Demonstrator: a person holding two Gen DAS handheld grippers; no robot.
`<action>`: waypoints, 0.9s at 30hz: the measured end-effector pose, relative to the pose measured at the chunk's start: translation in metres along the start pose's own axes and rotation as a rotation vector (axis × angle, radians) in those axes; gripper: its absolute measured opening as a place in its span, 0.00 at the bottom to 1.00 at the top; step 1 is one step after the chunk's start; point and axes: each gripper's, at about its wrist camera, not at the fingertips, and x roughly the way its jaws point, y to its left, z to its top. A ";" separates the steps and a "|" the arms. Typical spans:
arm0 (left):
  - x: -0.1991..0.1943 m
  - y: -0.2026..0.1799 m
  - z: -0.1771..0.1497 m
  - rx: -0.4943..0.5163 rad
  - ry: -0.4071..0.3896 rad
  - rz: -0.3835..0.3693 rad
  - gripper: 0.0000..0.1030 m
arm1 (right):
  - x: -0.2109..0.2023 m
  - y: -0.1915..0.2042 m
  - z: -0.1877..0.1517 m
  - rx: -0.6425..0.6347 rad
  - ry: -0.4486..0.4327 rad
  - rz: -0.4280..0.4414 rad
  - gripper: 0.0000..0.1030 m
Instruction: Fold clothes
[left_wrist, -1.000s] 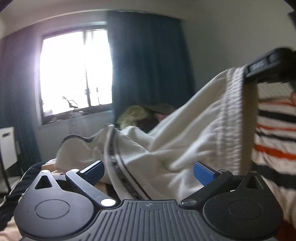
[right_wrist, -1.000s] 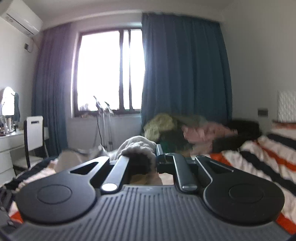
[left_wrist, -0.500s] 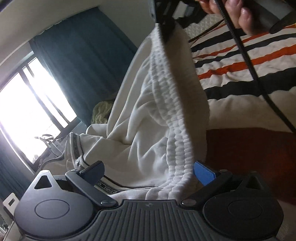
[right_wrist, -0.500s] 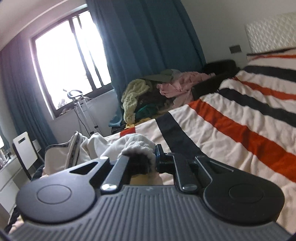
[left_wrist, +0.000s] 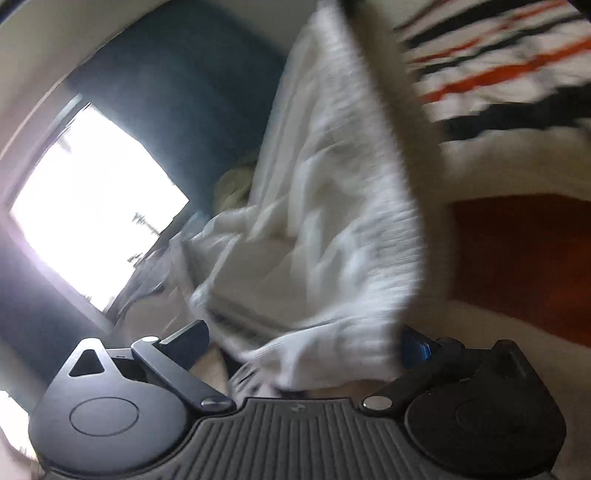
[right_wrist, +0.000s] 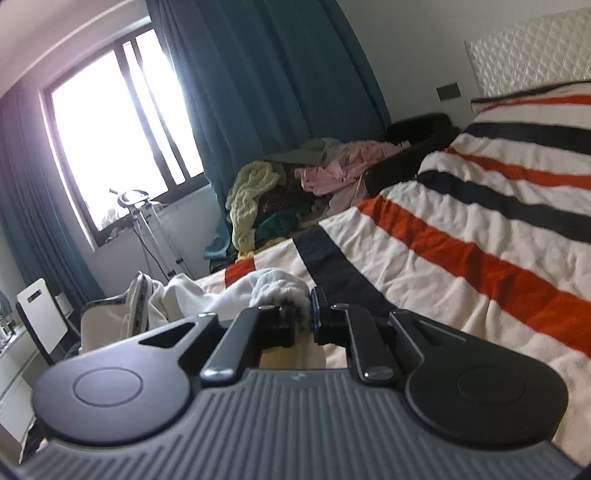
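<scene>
We judge the biggest risk to lie with the whole white garment (left_wrist: 332, 206): it hangs as one long, loose drape, so if we swing it down in a hurry it may land bunched on the striped bedspread (right_wrist: 480, 229) and give us no clean fold line. The left wrist view is heavily smeared, which suggests fast motion, and that makes a sloppy landing more likely.

Next, the free end. The left gripper (left_wrist: 306, 345) has its fingers wide apart, with the lower hem of the garment hanging down between them, touching or almost touching the inner side of the blue-padded finger (left_wrist: 415, 347) on the right; the blur keeps us from saying which. If we close now we may catch only a stray edge, or a double layer, and the fold would skew.

Smaller still, the held end. The right gripper (right_wrist: 303, 320) is clamped on a thick ribbed bunch of the garment (right_wrist: 280, 291), the cloth bulging out just ahead of and to the left of the fingertips. The bite looks narrow, so a sharp tug from the hanging weight could pull it free.

The rest of the garment trails off to the left of the right gripper's fingers, over the bed edge. The pile of other clothes (right_wrist: 295, 188) sits well ahead of those fingers, beyond the bedspread.
</scene>
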 end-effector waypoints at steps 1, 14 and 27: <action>0.005 0.006 0.000 -0.037 0.019 0.022 1.00 | 0.000 0.000 0.000 -0.008 -0.004 -0.006 0.11; 0.001 0.159 -0.029 -0.812 0.053 0.143 0.16 | 0.017 0.026 -0.033 -0.182 0.135 0.047 0.13; -0.032 0.334 -0.105 -1.278 -0.085 0.189 0.10 | -0.010 0.114 -0.094 -0.474 0.345 0.519 0.14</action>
